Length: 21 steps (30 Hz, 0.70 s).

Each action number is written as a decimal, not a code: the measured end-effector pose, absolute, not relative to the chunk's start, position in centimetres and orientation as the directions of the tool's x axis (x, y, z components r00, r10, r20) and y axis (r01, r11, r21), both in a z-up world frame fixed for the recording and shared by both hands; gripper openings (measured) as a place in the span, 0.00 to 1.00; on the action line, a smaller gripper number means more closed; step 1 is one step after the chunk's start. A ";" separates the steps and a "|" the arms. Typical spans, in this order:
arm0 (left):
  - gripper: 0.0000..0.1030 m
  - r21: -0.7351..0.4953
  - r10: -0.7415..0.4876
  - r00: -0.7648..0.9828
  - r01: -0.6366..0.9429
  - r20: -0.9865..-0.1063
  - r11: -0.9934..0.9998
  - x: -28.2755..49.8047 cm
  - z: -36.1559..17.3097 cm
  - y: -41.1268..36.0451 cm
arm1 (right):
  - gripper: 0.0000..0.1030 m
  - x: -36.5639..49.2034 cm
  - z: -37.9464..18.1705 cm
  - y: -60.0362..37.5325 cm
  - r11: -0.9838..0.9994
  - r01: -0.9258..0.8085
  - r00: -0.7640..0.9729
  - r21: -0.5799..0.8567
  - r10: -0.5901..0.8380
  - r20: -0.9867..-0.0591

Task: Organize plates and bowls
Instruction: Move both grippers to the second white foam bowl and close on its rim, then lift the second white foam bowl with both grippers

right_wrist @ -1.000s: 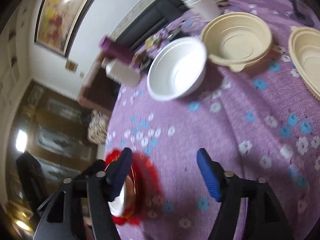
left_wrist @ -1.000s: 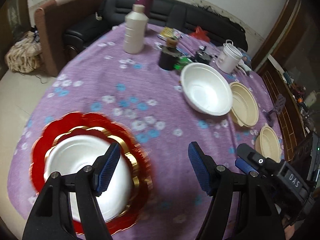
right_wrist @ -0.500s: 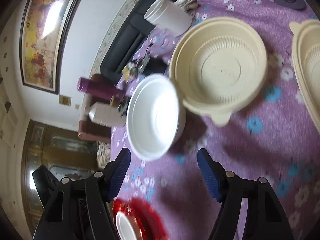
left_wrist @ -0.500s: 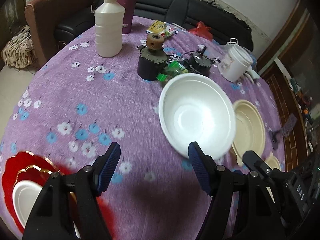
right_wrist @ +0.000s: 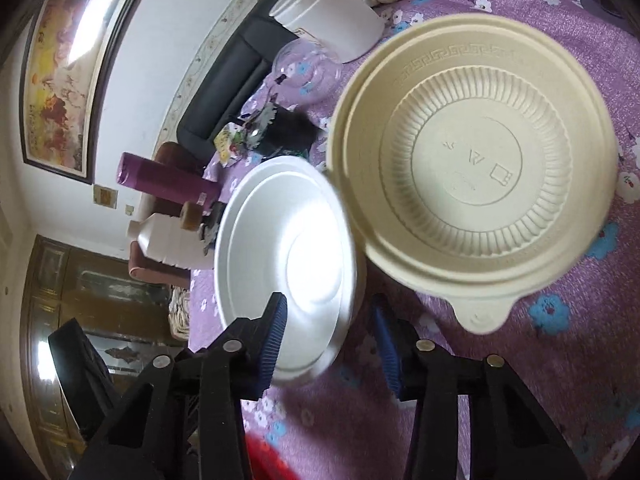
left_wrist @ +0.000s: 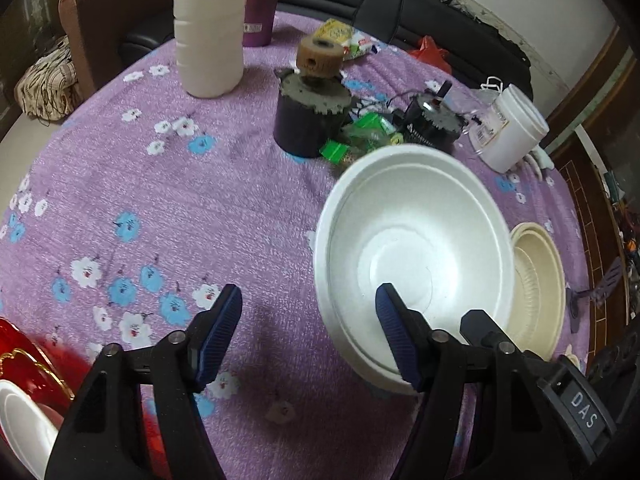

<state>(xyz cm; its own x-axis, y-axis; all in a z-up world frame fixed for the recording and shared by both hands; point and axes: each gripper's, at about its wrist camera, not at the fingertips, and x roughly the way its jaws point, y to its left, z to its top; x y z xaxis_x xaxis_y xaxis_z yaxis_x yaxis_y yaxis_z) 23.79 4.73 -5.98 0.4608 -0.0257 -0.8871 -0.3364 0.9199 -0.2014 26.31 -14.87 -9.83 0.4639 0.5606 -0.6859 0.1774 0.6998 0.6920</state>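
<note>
Both jaws are closing over the white foam bowl (left_wrist: 416, 256) on the tabletop (left_wrist: 168, 184). Left hand-held gripper (left_wrist: 308, 336): rim between pads, no contact. Right hand-held gripper (right_wrist: 330, 340): likewise. Seat each pad squarely before you lift; foam crushes easily.

Left wrist view: mounted behind the left tool (left_wrist: 308, 334), looking steeply down and forward over the table (left_wrist: 168, 184), close above its purple cloth. Right wrist view: mounted behind the right tool (right_wrist: 330, 340), aimed less steeply, horizon rolled, equally close. Both views share the white foam bowl (left_wrist: 416, 256) (right_wrist: 280, 264), the beige bowl (left_wrist: 538, 284) (right_wrist: 472, 160), the white bottle (left_wrist: 210, 28) (right_wrist: 168, 244) and the black sofa (left_wrist: 400, 4) (right_wrist: 228, 80).
</note>
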 end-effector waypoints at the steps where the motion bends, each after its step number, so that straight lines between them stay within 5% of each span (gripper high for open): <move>1: 0.45 -0.186 -0.020 0.448 -0.328 -0.894 0.926 23.9 -6.3 4.4 | 0.23 26.5 -10.1 -14.7 0.710 0.178 0.456 0.681 0.554 -0.697; 2: 0.21 -0.164 -0.013 0.434 -0.313 -0.901 0.935 24.0 -6.5 4.1 | 0.12 26.4 -10.2 -14.7 0.723 0.179 0.451 0.667 0.543 -0.709; 3: 0.15 -0.161 -0.022 0.428 -0.293 -0.904 0.942 23.9 -6.7 3.8 | 0.07 26.3 -10.3 -14.8 0.726 0.176 0.453 0.665 0.540 -0.710; 21: 0.13 -0.205 -0.040 0.632 -0.191 -0.774 0.960 14.2 -4.1 0.0 | 0.06 15.0 -7.3 -17.8 0.801 0.026 0.626 0.598 0.454 -0.635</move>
<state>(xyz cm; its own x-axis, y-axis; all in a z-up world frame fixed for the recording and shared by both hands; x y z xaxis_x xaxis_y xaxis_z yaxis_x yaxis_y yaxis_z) 14.15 0.02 -4.06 0.6317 -0.0398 -0.7742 -0.1908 0.9600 -0.2051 15.02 -17.82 -7.32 0.6255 0.4537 -0.6347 0.0256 0.8012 0.5979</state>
